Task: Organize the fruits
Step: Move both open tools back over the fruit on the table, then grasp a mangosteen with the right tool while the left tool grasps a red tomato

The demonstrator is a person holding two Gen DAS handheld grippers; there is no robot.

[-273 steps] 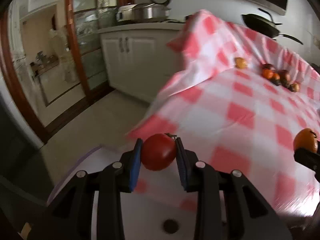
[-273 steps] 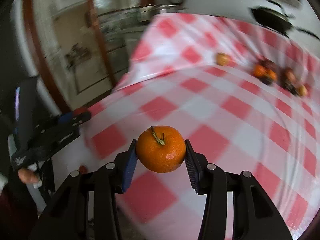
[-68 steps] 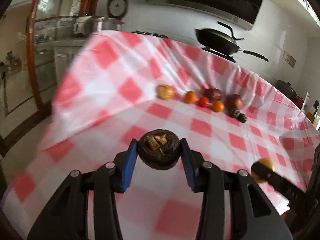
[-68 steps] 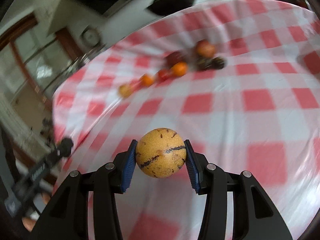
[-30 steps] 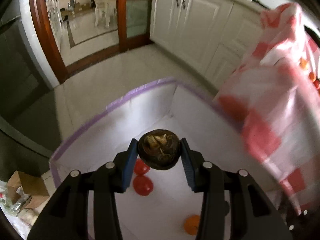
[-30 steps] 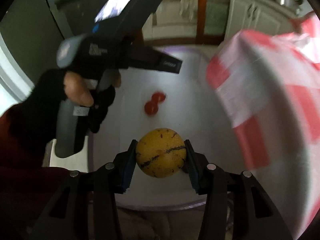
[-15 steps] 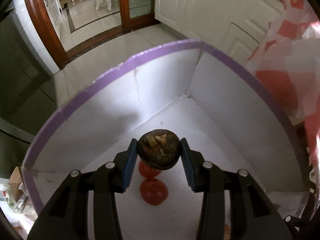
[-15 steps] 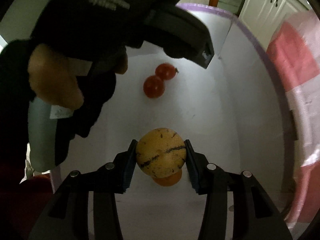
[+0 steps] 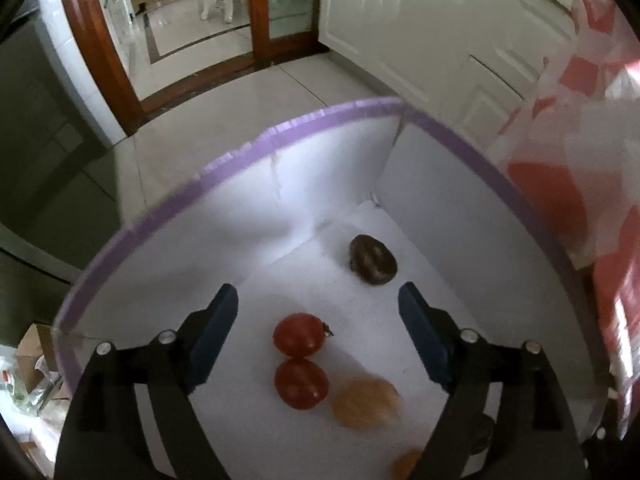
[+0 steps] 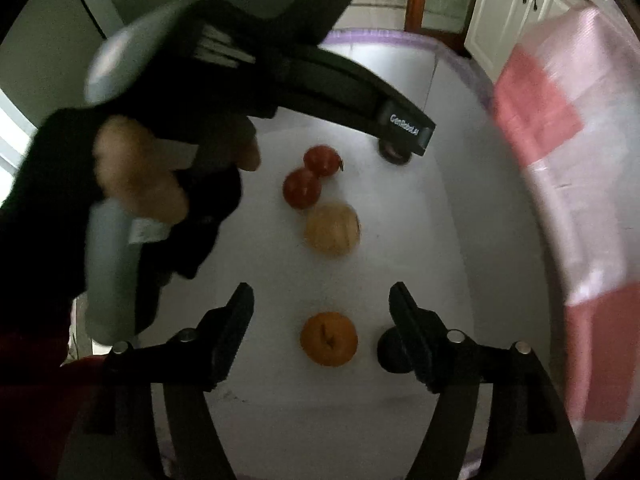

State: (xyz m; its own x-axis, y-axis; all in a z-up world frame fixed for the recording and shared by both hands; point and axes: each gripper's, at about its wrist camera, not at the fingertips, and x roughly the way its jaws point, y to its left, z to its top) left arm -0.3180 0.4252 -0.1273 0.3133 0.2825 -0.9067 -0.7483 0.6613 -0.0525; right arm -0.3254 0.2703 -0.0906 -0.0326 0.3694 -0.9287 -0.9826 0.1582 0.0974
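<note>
Left wrist view: the left gripper (image 9: 318, 302) points down into a white foam box with a purple-taped rim (image 9: 280, 134). Its jaws have just been opening and now stand released, with nothing between them. The dark brown wrinkled fruit (image 9: 373, 259) lies on the box floor at one o'clock, near the far corner. Two red tomatoes (image 9: 299, 360) touch each other at six o'clock, and a blurred yellow round fruit (image 9: 365, 402) sits just beside the nearer one.

Right wrist view: the right gripper (image 10: 321, 296) has also just been opening and grips nothing. The yellow fruit lies at twelve o'clock beyond its tips; an orange mandarin (image 10: 329, 338) lies on the floor below the jaws. The person's gloved left hand (image 10: 152, 176) fills the upper left, at ten o'clock.
</note>
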